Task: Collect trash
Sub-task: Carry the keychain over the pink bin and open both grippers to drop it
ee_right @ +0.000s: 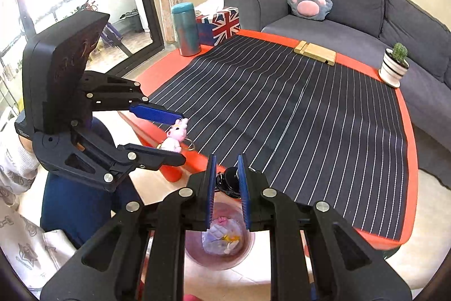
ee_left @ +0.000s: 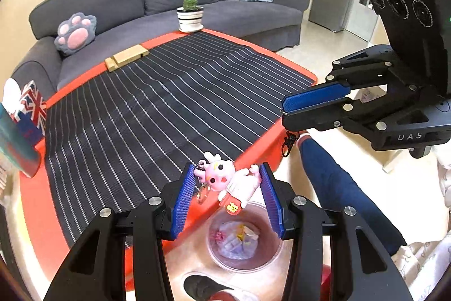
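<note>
Trash carrying is the step in hand: both grippers hold small items over a bin that stands on the floor just off the near edge of the tabletop. The left gripper pinches a pink bunny keychain between its blue fingers, and the toy's red tag hangs above the clear trash bin. The right gripper has its fingers nearly pressed together on a small black keychain, with a dark metal clip dangling under it in the left wrist view; it too sits above the bin.

The bin already holds a bag of crumpled wrappers. The next move likely calls for spreading the fingers so each item drops inside the rim, perhaps one at a time.

The red tabletop edge runs close beside the bin, and a person's blue-clad leg stands just on its other side, so room is narrow sideways but open above. Beyond the edge, the striped mat is bare.
</note>
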Motion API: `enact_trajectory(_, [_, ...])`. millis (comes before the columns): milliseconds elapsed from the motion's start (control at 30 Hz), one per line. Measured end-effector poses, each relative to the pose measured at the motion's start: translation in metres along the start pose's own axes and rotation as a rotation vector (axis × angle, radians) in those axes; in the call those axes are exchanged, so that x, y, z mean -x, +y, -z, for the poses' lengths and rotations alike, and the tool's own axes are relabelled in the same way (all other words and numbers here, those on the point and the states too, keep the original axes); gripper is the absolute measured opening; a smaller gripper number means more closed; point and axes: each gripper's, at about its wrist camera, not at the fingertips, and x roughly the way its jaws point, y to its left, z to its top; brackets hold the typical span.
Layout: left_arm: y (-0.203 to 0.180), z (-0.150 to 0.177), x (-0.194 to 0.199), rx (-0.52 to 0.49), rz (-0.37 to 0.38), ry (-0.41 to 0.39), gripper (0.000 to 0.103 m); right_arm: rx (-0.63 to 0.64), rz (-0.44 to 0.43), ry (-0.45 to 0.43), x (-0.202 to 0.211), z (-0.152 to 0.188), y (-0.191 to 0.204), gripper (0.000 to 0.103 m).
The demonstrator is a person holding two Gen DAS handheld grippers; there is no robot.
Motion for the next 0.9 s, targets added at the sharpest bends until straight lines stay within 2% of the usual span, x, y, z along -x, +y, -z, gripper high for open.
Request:
enact_trajectory(367, [-0.018, 0.017, -0.01, 0.004, 0.034, 0.034, 0.047, -0.041, -0.008, 0.002, 0.007, 0.028, -0.002, 0.015])
enact_trajectory(433, [-0.02, 0.018, -0.01, -0.001, 0.021, 0.03, 0.062, -0.043, -0.009, -0.001, 0.008, 0.03, -0.002, 0.015])
enact_trajectory(467, [-0.02, 0.019, -0.01, 0.003, 0.015, 0.022, 0.08, -0.045, -0.01, -0.002, 0.008, 0.031, -0.003, 0.015])
enact_trajectory(500, [-0.019, 0.019, -0.01, 0.01, 0.011, 0.014, 0.089, -0.046, -0.012, -0.001, 0.008, 0.033, -0.003, 0.015])
enact_trajectory(700, [-0.012, 0.02, -0.007, 0.045, -0.022, 0.001, 0.095, -0.046, -0.014, 0.0, 0.009, 0.039, 0.0, 0.015])
enact_trajectory(900, [-0.007, 0.023, -0.006, 0.065, -0.033, -0.002, 0.095, -0.044, -0.019, 0.007, 0.006, 0.04, 0.002, 0.015])
